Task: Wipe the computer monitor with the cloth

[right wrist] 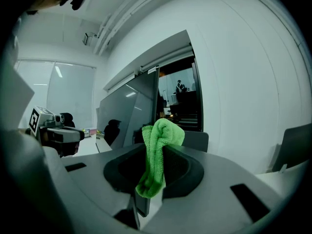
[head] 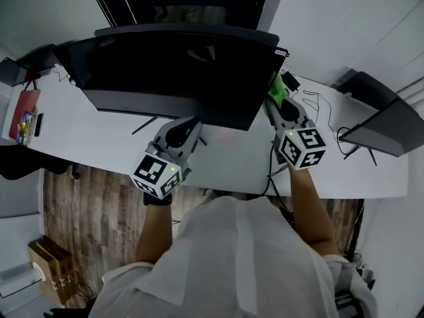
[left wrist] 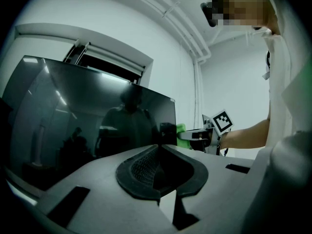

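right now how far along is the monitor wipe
Done: the green cloth is picked up, clamped in the right tool. In hand: that tool holds it at the monitor's right edge; contact is unclear. The left tool is shut and empty near the monitor's lower edge. Left: wiping across the monitor's dark face.

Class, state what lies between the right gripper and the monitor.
The green cloth, clamped in the right gripper, bunched toward the monitor; the right gripper view shows it.

A white desk stands on wood-plank floor against white walls, near a cardboard box.
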Demonstrator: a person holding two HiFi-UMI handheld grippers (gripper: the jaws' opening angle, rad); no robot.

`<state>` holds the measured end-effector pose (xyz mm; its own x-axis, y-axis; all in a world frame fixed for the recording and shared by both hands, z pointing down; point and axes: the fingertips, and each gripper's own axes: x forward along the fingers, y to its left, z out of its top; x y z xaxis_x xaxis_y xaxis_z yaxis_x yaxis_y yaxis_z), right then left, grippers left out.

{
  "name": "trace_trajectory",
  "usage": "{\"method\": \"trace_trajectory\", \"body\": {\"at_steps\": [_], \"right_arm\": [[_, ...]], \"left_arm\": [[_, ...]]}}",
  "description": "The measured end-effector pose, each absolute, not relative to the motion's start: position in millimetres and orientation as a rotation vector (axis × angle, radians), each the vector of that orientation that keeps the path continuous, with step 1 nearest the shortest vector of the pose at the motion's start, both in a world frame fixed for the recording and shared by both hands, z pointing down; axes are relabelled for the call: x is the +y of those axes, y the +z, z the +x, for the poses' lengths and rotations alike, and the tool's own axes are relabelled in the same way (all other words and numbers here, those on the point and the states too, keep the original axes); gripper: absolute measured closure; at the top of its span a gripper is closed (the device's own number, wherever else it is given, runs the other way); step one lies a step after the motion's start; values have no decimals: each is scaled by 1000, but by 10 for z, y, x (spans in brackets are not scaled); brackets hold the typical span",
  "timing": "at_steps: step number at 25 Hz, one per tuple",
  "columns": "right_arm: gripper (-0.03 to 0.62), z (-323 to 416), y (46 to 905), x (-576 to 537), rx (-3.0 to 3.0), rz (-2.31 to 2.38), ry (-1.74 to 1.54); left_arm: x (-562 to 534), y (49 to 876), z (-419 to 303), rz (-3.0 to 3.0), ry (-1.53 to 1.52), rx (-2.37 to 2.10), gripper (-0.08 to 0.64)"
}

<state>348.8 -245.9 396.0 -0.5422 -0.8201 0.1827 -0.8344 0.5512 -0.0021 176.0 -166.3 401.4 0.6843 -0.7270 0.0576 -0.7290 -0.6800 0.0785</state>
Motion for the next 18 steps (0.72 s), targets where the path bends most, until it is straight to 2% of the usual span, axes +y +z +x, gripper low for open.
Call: {"method": "trace_trajectory", "body": {"at_steps": [18], "right_arm": [[522, 3467, 4602, -2372, -2576, 1331, 190]], "left_arm": [[-1660, 4256, 1722, 2758, 66, -1203, 531]]}}
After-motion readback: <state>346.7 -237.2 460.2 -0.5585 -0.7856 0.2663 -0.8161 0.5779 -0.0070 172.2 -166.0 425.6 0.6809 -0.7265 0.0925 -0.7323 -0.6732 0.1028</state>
